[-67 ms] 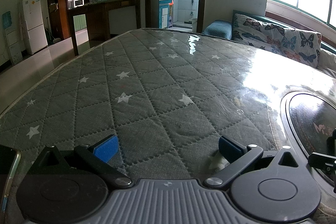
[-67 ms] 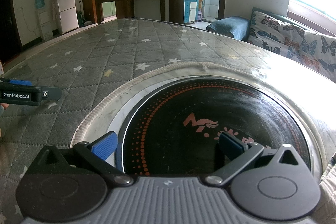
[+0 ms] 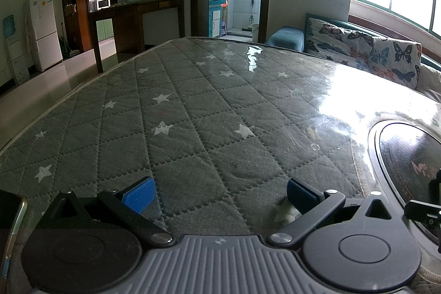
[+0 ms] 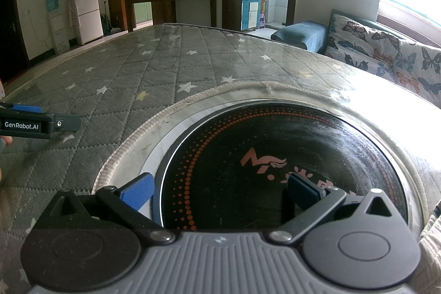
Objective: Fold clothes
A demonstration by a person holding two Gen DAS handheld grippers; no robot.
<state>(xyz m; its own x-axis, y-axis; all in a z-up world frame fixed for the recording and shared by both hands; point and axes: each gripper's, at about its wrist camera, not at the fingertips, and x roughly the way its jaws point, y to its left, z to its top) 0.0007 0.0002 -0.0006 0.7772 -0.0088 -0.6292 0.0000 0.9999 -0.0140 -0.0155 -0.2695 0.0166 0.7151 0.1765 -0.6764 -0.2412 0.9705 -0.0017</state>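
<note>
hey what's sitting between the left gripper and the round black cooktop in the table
Only bare star-quilted cover under clear film, in the right wrist view, lies between the left gripper and the cooktop, up to its braided edge.

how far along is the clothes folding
Nothing looks done: no folded garment shows on the quilted star cover. Nothing is in hand either; the left tongs and right tongs are open and empty. No clothes are in view, so all the folding remains.

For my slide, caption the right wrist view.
Open right gripper poised over a round black cooktop set into a star-quilted table cover; left gripper at left, no clothes visible.
</note>
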